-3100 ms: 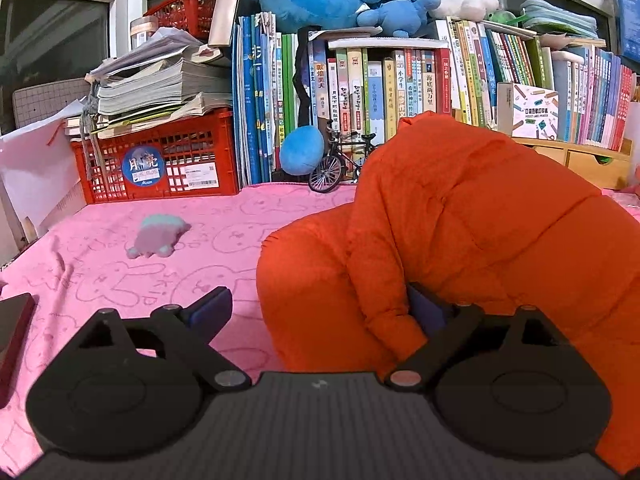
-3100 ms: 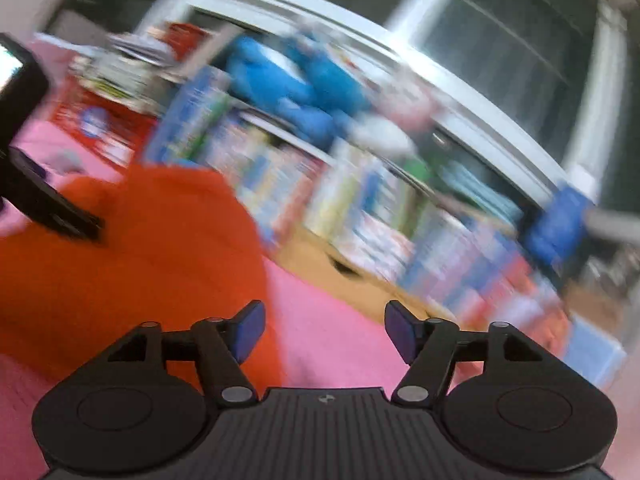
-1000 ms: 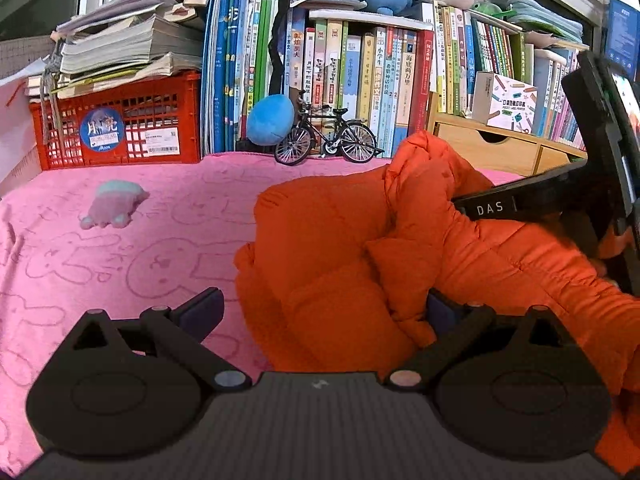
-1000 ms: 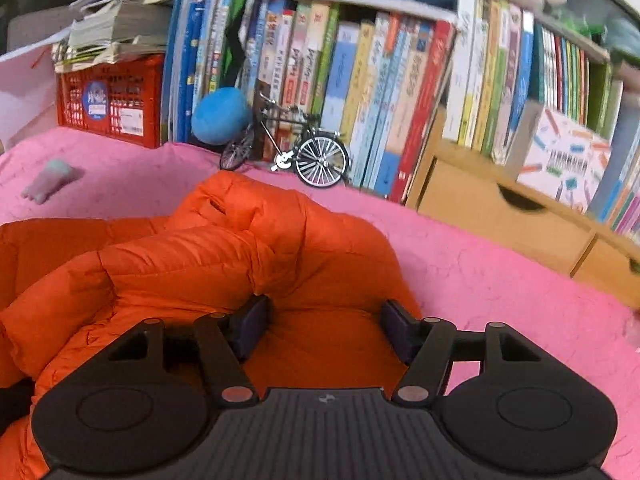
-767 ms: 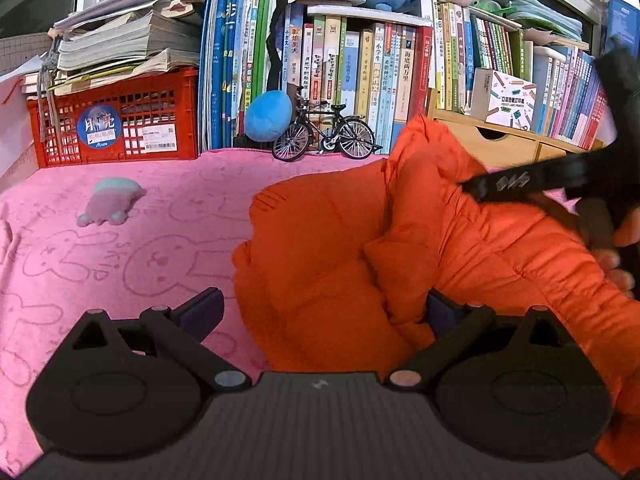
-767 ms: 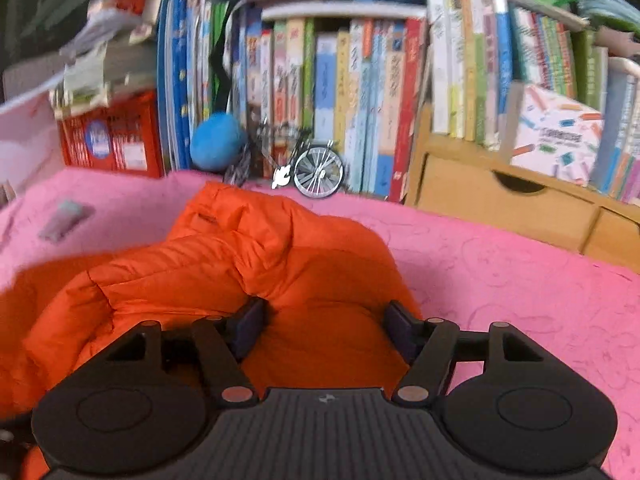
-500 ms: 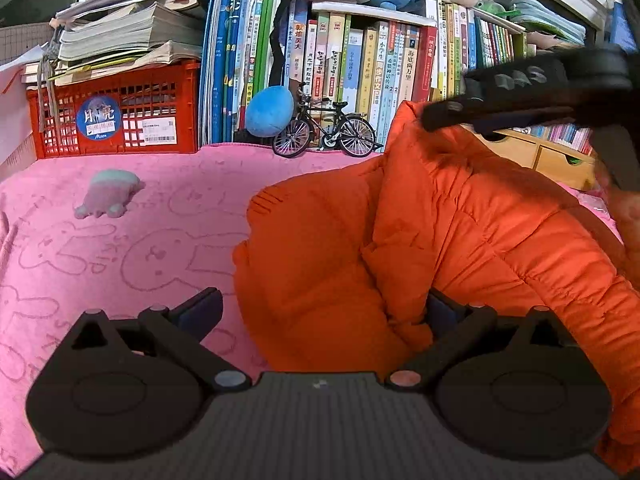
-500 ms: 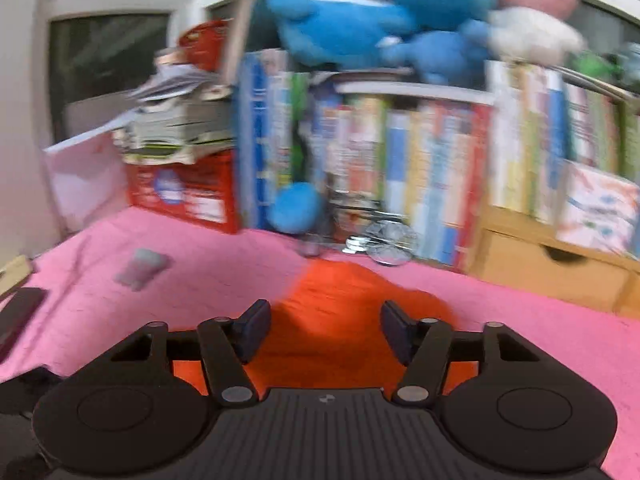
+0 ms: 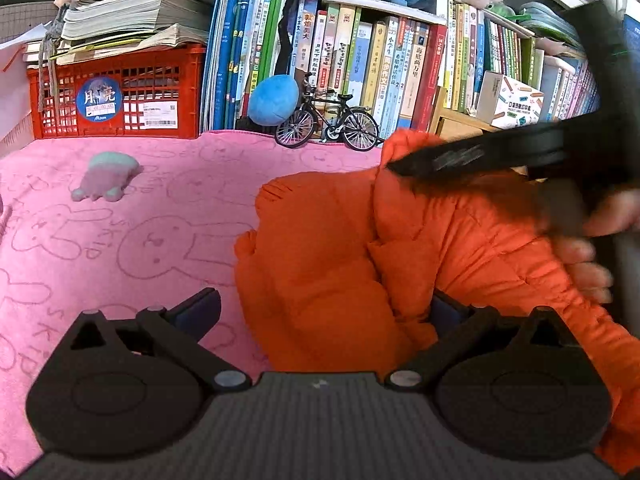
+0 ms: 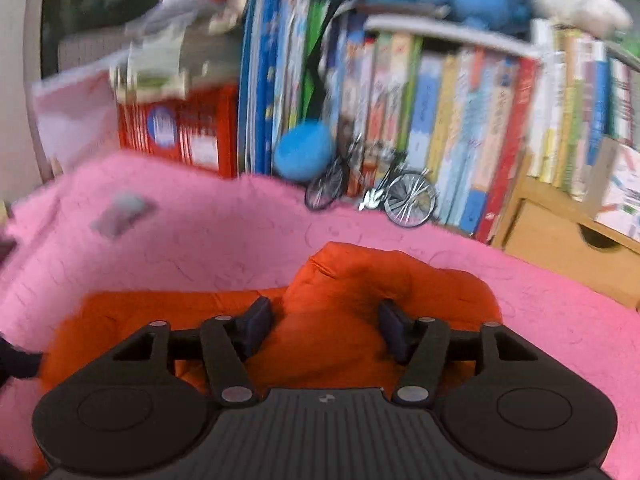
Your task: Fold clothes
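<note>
Your orange jacket sits bunched on the pink cloth, in front of the books. The right tongs straddle a raised fold, jaws opening, so let it drop flat before you pull away. The left tongs stand wide with jacket between them; keep them still as an anchor. The right view is blurred, and whether either pair's pads press the fabric is unclear.
</note>
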A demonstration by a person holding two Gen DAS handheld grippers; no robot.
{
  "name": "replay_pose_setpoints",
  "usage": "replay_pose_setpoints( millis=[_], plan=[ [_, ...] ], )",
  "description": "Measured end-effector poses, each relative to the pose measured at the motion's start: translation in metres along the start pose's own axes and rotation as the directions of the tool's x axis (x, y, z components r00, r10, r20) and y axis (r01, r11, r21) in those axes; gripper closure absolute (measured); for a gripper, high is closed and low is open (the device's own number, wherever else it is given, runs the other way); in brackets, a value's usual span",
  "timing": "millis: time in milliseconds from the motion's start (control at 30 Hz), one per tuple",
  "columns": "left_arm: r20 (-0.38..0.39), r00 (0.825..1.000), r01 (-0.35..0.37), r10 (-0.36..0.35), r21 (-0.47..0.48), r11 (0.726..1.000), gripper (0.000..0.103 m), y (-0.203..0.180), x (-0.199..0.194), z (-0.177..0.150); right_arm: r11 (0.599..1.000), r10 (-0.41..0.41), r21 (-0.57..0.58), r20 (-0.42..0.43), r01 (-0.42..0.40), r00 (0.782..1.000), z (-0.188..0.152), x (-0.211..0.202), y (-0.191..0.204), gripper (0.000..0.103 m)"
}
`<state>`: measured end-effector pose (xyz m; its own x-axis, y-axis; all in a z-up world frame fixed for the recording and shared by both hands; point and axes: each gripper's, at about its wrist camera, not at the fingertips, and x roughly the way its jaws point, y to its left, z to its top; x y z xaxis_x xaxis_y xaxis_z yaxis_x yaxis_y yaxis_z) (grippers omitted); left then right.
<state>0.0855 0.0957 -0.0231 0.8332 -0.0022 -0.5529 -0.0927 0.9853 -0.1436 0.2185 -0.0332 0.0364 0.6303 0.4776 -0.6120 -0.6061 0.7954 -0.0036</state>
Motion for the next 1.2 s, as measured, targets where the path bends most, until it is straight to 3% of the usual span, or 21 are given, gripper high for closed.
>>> replay_pose_setpoints(
  millis=[67, 167, 233, 333, 500, 567, 700, 800, 933, 1100, 1200],
  plan=[
    [0.004, 1.0, -0.002, 0.002, 0.001, 1.0, 0.0, 0.0, -0.001, 0.0, 0.998, 0.029, 0.053, 0.046, -0.032, 0.999, -0.006, -0.03, -0.005, 0.028],
    [0.02, 1.0, 0.0, 0.0, -0.009, 1.0, 0.0, 0.001, -0.003, 0.0, 0.994, 0.004, 0.112, 0.087, -0.013, 0.996, -0.029, -0.078, -0.022, 0.025],
    [0.032, 0.999, 0.003, -0.002, -0.018, 1.0, 0.0, 0.002, -0.005, 0.0, 0.979, -0.003, 0.202, 0.07, -0.011, 0.998, -0.06, -0.105, -0.043, 0.025],
    [0.053, 0.998, -0.016, 0.017, -0.032, 0.999, 0.0, 0.0, -0.011, 0.001, 0.936, 0.011, 0.351, 0.038, -0.024, 0.999, -0.105, -0.127, -0.085, 0.023],
    [0.087, 0.995, -0.051, 0.055, -0.049, 0.997, 0.003, -0.008, -0.035, 0.012, 0.828, 0.158, 0.535, 0.066, -0.168, 0.985, -0.158, -0.137, -0.115, 0.025],
    [0.119, 0.99, -0.077, 0.081, -0.037, 0.996, 0.003, -0.01, -0.049, 0.017, 0.81, 0.207, 0.546, 0.075, -0.214, 0.975, -0.166, -0.137, -0.109, 0.035],
    [0.181, 0.977, -0.109, 0.111, -0.022, 0.994, 0.003, -0.015, -0.076, 0.024, 0.775, 0.262, 0.573, 0.091, -0.266, 0.961, -0.173, -0.139, -0.096, 0.044],
    [0.213, 0.97, -0.118, 0.115, -0.001, 0.993, 0.003, -0.021, -0.092, 0.023, 0.717, 0.356, 0.607, 0.105, -0.343, 0.929, -0.179, -0.143, -0.082, 0.05],
    [0.226, 0.967, -0.124, 0.115, 0.025, 0.992, 0.003, -0.028, -0.103, 0.017, 0.693, 0.515, 0.543, 0.088, -0.474, 0.853, -0.184, -0.15, -0.043, 0.048],
    [0.237, 0.965, -0.116, 0.111, 0.006, 0.993, 0.003, -0.032, -0.11, 0.008, 0.684, 0.54, 0.509, 0.127, -0.522, 0.832, -0.186, -0.16, -0.024, 0.037],
    [0.242, 0.963, -0.124, 0.116, 0.019, 0.992, 0.003, -0.037, -0.101, 0.003, 0.636, 0.485, 0.584, 0.207, -0.505, 0.85, -0.188, -0.158, -0.042, 0.029]
  ],
)
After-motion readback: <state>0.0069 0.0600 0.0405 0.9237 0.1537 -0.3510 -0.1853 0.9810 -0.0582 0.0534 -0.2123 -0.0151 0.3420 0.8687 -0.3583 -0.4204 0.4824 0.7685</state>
